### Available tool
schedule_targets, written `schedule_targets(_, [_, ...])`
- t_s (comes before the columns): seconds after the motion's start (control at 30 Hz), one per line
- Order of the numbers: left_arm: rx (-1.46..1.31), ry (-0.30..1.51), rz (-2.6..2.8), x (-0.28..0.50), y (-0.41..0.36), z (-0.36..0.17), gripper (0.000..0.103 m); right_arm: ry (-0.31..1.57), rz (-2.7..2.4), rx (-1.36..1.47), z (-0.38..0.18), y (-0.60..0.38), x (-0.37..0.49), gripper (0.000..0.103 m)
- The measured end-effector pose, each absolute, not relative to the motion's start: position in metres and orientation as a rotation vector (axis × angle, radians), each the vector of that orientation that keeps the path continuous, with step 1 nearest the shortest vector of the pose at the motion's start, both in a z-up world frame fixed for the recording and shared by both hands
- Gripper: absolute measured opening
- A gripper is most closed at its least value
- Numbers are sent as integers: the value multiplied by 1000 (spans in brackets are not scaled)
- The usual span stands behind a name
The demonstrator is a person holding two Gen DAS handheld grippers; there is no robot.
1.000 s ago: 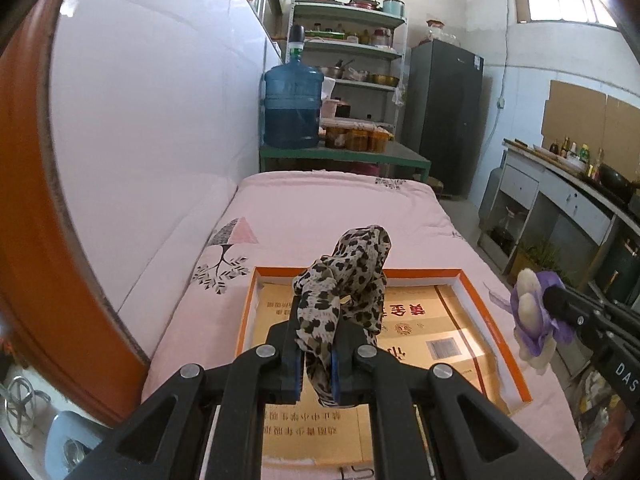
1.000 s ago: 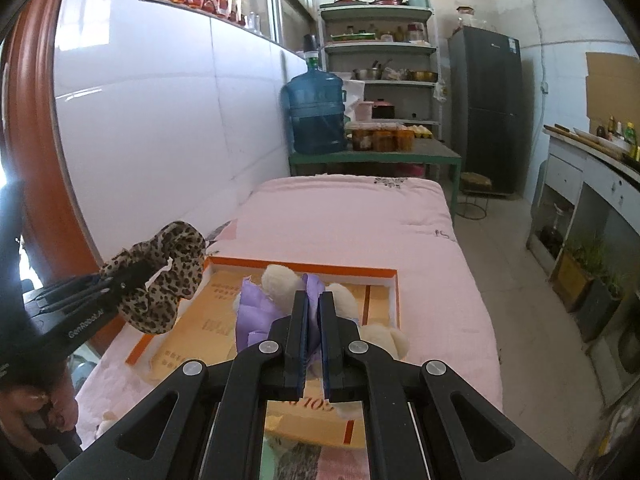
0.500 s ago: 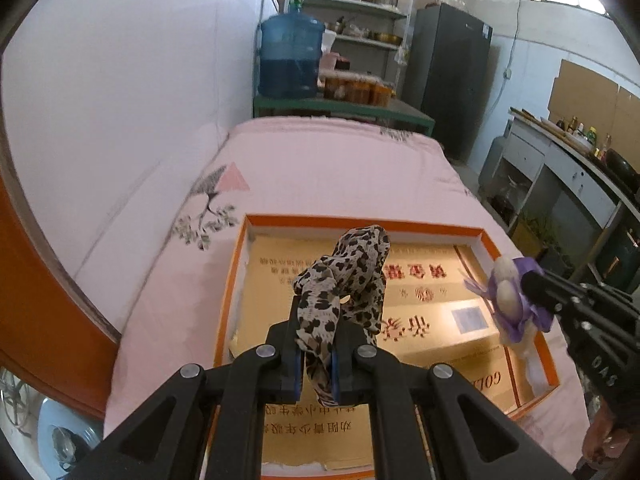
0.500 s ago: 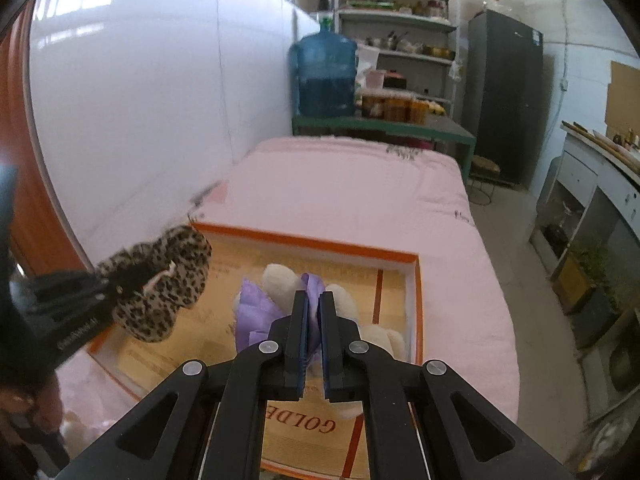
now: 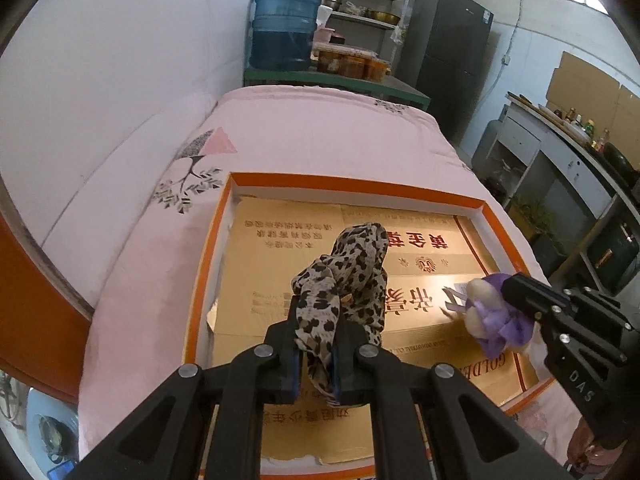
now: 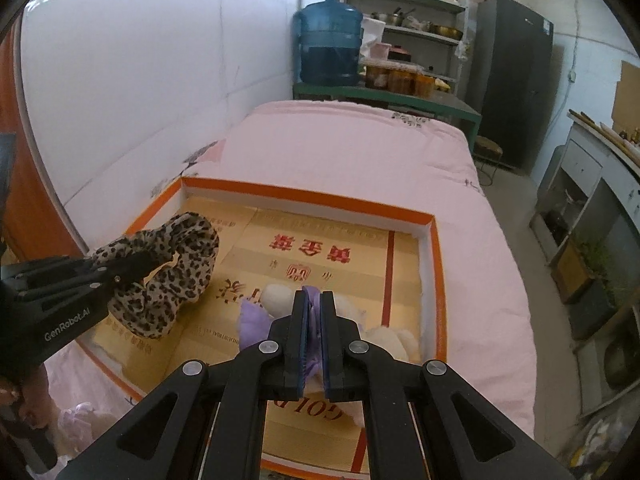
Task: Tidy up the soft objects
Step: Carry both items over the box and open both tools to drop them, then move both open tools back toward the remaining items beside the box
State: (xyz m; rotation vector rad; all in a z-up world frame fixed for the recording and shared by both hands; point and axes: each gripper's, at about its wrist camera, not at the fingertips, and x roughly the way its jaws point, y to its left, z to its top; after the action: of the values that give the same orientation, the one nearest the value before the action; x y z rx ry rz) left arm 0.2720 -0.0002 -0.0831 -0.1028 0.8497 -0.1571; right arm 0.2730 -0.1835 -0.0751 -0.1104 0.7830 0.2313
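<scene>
Left wrist view: the left gripper (image 5: 316, 344) is clamped tight on a leopard-print scarf (image 5: 344, 276), whose bunched loop stands above the fingers, over the left half of a shallow orange-rimmed box (image 5: 352, 188). From the right, the right gripper (image 5: 506, 284) reaches in, shut on a purple-and-cream plush toy (image 5: 490, 316) over the box's right side, near its right rim. Both soft things hang just above the box floor; whether they touch it cannot be told.

Flattened brown cardboard (image 5: 276, 264) lines the box floor, printed with upside-down red Chinese characters and the letters "GOLD"; the rest is hidden. White letters "DAS" show on the right gripper's body, and "GenRobot.AI" on the left gripper (image 6: 136, 264) in the right wrist view.

The box lies on a pink bedcover (image 5: 320, 136), which runs on bare beyond the far rim. A white wall (image 5: 120, 60) closes the left side; open floor (image 6: 516, 196) lies to the right.
</scene>
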Motion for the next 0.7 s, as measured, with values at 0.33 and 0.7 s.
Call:
schedule_targets(0.33, [-90,834,-257,266,-11,-79,63,781,230,-65,-79,-189,269,55])
schedule_targets(0.7, [-36,728,-232,236,-18,-47,69,739,227,-63,-62,-193,246,59])
